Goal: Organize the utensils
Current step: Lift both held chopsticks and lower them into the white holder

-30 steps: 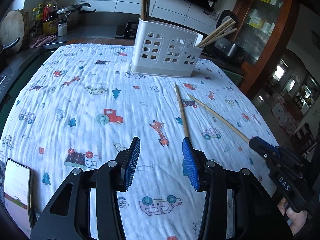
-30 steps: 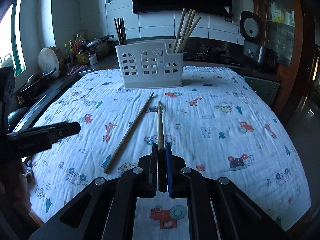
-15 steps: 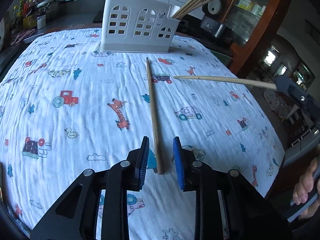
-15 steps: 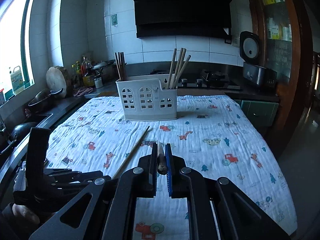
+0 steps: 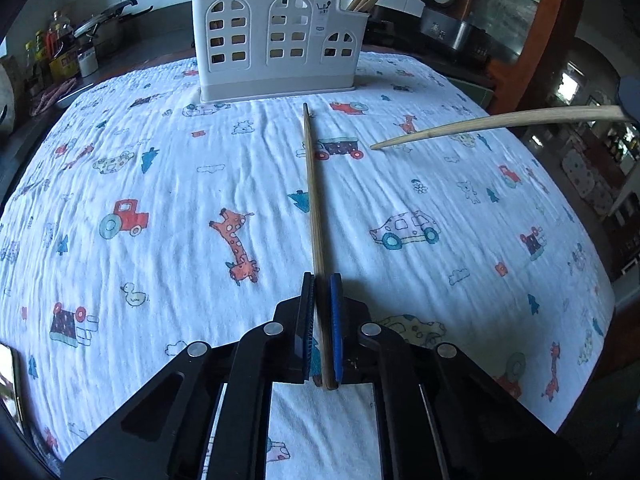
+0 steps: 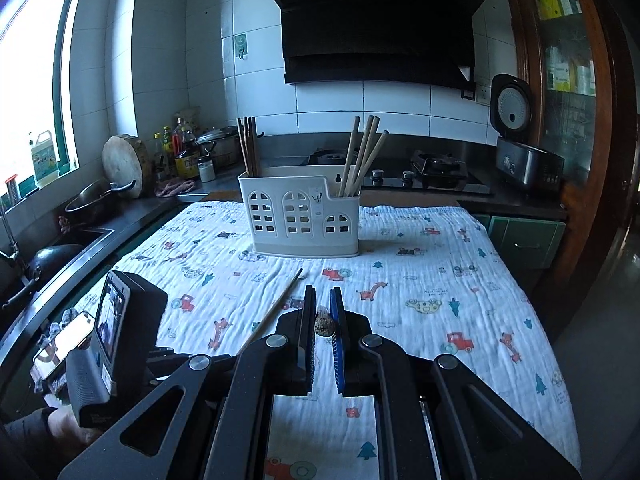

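Clamping the near end of the flat chopstick (image 5: 314,200) with my left gripper (image 5: 320,328) lets its tip aim at the holder (image 5: 276,40). My right gripper (image 6: 323,332) pinches a second chopstick (image 5: 500,124), raised right of the holder for insertion.

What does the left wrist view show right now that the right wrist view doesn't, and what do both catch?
Only the left wrist view shows the lifted chopstick along its length, clear of the cloth, and the left gripper shut on the other chopstick.

Only the right wrist view shows the right gripper shut on that lifted chopstick end-on, plus the range hood and window.

Both show the white holder and printed cloth.
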Demonstrator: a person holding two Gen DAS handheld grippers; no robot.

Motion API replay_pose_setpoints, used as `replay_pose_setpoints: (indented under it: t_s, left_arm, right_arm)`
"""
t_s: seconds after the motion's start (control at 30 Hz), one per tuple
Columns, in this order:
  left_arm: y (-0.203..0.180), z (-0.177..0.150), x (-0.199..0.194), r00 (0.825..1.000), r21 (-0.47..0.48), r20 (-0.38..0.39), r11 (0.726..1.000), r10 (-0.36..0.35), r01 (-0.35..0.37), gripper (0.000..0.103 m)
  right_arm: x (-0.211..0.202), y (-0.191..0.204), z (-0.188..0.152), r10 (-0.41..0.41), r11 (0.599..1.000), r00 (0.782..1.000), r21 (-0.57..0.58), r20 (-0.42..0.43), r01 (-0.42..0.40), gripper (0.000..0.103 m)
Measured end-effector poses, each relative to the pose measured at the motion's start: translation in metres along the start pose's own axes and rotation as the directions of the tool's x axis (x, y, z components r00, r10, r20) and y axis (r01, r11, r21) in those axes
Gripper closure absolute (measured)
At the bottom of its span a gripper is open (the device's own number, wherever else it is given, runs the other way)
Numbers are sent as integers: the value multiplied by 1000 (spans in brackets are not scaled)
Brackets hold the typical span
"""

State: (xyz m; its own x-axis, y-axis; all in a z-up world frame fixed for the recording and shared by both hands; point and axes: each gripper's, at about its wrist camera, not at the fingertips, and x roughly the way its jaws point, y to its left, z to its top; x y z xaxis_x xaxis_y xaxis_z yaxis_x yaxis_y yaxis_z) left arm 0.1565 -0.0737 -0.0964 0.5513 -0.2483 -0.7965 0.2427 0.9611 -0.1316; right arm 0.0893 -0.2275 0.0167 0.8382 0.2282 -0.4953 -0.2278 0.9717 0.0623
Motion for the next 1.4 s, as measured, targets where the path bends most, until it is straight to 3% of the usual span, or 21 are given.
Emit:
replay_pose_setpoints:
  t_s: [0.17,0.47,0.83,0.97,1.2,1.33,1.4]
  left_arm:
    - [0,6,-20,999,22,30,1000,18,-19,97]
    - [11,63,-109,973,77,232,997,-9,-9,98]
    - [28,138,-134,964,115,259,993,-68,39,98]
    - [34,170,-153,950,123,308,992,-47,9,98]
    - [43,235,-185,908,110,418,993,-17,-32,98]
    - [49,265,-187,890,93,455,993,19,-69,98]
    - [52,278,-180,890,72,455,994,40,-81,98]
  right_arm:
    - [4,0,12,10,1000,1000,-15,-11,-11,96]
    - [16,-5,66,70,996,996,-54,-55,-73,96]
    - [33,3,151,103,987,991,-114,-82,-112,96]
    - [38,5,184,100,987,994,-123,-45,-105,96]
    - [57,4,238,85,990,996,-116,31,-80,96]
    - [71,3,263,67,992,996,-109,67,-59,96]
    - [78,1,273,48,994,995,-101,91,-39,96]
